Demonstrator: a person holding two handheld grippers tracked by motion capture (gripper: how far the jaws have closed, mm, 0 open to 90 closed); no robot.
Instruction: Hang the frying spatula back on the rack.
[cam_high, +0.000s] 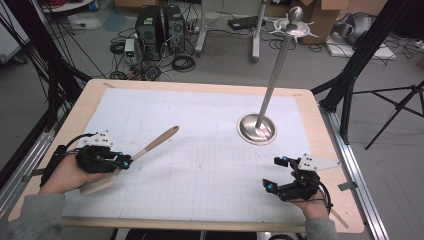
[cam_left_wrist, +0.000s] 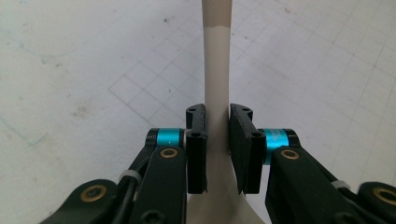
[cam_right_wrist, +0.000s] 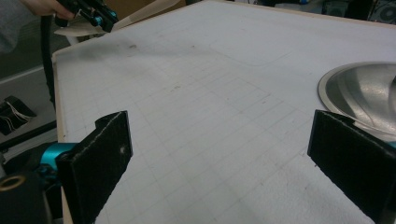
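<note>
A spatula (cam_high: 159, 140) with a wooden handle and a cream blade lies slanted over the white mat at the left. My left gripper (cam_high: 126, 161) is shut on its neck, where the blade narrows toward the handle. In the left gripper view both black pads press on the cream neck of the spatula (cam_left_wrist: 217, 70), and the left gripper (cam_left_wrist: 217, 126) points along the handle. My right gripper (cam_high: 272, 173) rests near the front right of the mat, open. In its own view the right gripper (cam_right_wrist: 224, 140) has its jaws spread wide with only mat between them.
A steel stand with a round base (cam_high: 256, 128) and a tall tilted pole (cam_high: 276, 74) stands at the right middle of the mat, just beyond my right gripper; the same base (cam_right_wrist: 364, 93) is in the right gripper view. The wooden table edge (cam_high: 200, 86) frames the mat.
</note>
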